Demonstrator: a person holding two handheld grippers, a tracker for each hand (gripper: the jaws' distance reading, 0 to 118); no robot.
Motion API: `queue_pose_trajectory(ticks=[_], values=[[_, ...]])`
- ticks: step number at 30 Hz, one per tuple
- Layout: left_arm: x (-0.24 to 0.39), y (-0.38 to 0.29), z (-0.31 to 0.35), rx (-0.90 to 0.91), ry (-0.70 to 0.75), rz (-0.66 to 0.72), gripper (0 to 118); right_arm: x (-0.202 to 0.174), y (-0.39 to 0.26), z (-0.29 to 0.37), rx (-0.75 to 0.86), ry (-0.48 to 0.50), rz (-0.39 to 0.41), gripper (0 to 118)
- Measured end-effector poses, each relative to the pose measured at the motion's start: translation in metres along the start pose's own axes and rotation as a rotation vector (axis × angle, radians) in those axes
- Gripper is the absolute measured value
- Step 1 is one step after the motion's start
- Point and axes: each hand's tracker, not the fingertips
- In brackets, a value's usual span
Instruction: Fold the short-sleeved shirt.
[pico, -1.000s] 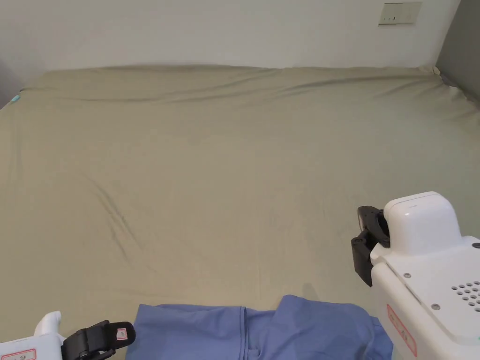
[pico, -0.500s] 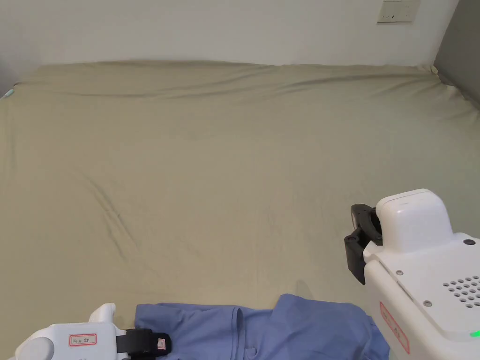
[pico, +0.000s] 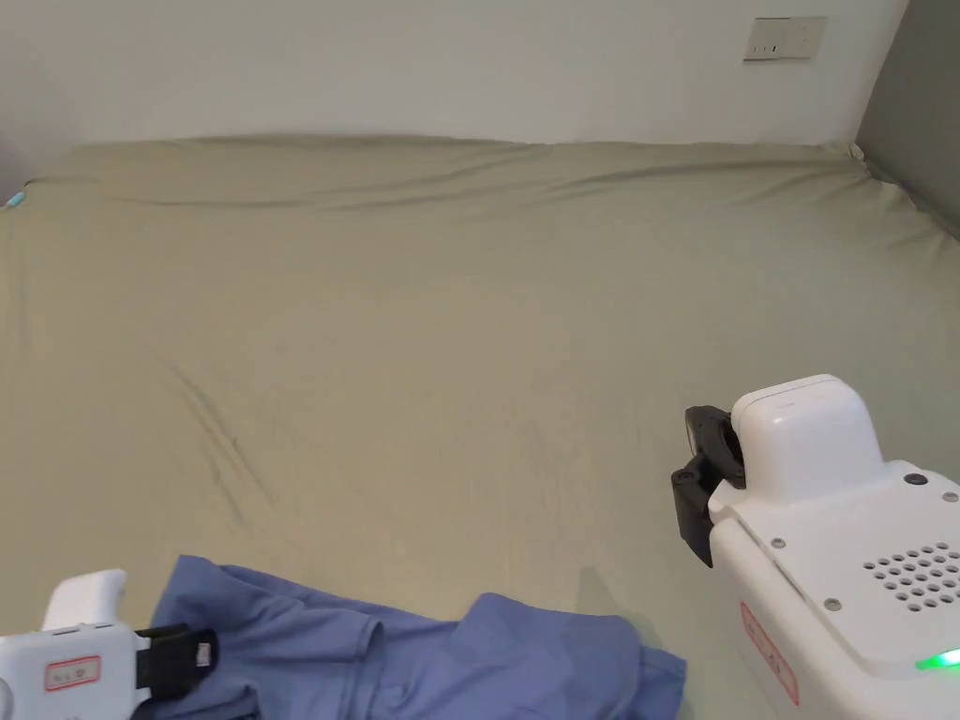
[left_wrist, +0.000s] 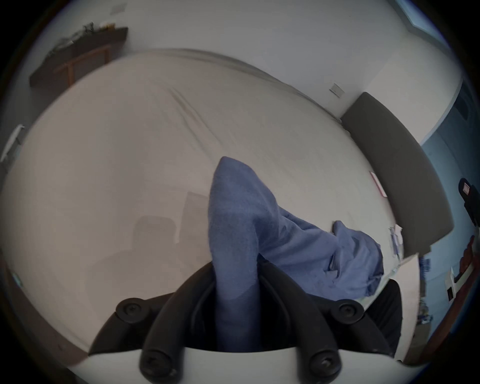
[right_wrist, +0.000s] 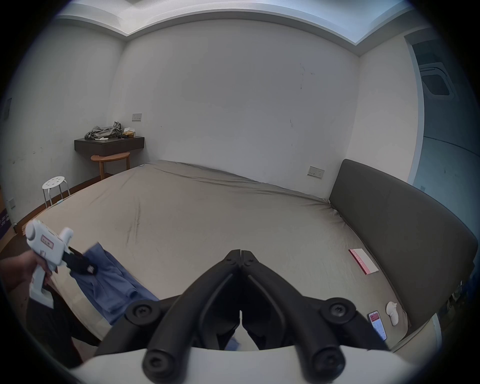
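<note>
**Left gripper pinches blue shirt at near edge of bed**

A blue short-sleeved shirt (pico: 412, 661) lies crumpled along the near edge of a wide bed (pico: 450, 309) covered with a beige sheet. In the head view the shirt spreads from the near left corner toward the middle, with folds and a raised flap near its right end.

The left gripper (pico: 178, 659) sits at the near left, its white body low in the head view and its black jaws pressed onto the shirt's left end. In the left gripper view, a fold of blue cloth (left_wrist: 233, 233) rises between the two jaws, which clamp it from both sides; the rest of the garment trails away to the right across the sheet. The right gripper view shows a hand (right_wrist: 15, 267) holding that tool, its tip buried in the fabric.

The right gripper (right_wrist: 240, 253) hovers above the sheet at the near right, apart from the shirt. Its jaws meet at the tips with nothing between them.

A dark headboard (right_wrist: 405, 233) stands at the right side of the bed, and a pink card (right_wrist: 363, 261) lies on the sheet near it. A white stool (right_wrist: 55, 188) stands on the floor beyond the bed's far left corner.
</note>
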Motion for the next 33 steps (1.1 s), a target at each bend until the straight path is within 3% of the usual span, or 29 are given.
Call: queue_pose_trajectory(ticks=[5, 7, 12, 15, 23, 30, 33], values=[[0.016, 0.014, 0.052, 0.068, 0.282, -0.088, 10, -0.002, -0.001, 0.001, 0.0, 0.002, -0.006, 0], [0.031, 0.022, 0.067, 0.066, 0.33, -0.146, 10, -0.004, -0.002, 0.001, -0.002, 0.007, -0.011, 0], [0.078, 0.026, 0.068, 0.026, 0.222, -0.198, 10, -0.009, -0.005, -0.001, -0.004, 0.031, -0.019, 0], [0.092, 0.025, 0.045, 0.003, 0.079, -0.139, 10, -0.009, -0.006, 0.0, -0.002, 0.043, -0.02, 0], [0.175, -0.004, -0.02, -0.133, -0.093, -0.199, 10, 0.005, -0.01, 0.004, -0.008, 0.019, -0.042, 0], [0.211, -0.037, -0.071, -0.215, -0.051, -0.214, 10, 0.013, -0.02, 0.004, -0.034, 0.01, -0.048, 0], [0.225, -0.046, -0.074, -0.205, -0.027, -0.251, 16, 0.017, -0.024, -0.001, -0.044, 0.006, -0.051, 0]])
